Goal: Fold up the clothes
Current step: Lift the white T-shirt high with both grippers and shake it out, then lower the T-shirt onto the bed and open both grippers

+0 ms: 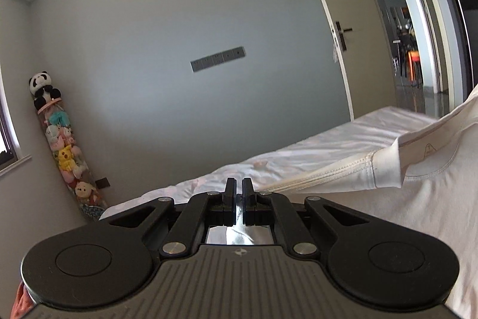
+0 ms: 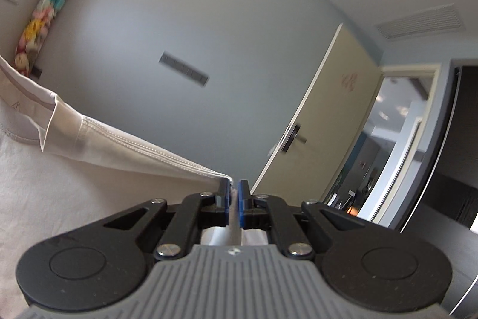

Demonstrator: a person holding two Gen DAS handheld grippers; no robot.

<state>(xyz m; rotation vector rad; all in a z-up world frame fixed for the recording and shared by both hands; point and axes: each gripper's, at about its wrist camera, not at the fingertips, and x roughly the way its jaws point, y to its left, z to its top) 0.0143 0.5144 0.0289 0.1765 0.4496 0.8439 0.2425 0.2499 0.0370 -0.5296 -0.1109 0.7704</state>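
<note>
Holding a white T-shirt stretched in the air over the bed | left hand-held gripper and right hand-held gripper each pinch a shoulder | next: lay it flat, no wrinkles | room: grey wall, open door, plush toys in the corner

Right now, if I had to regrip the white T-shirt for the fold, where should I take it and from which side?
Take the white T-shirt on its stitched shoulder seam, out at the sleeve end, coming in from the side. The double-stitched edge is stretched taut and straight, so it should slip less than the loose body. The right hand-held gripper is already shut on that seam's end.
</note>
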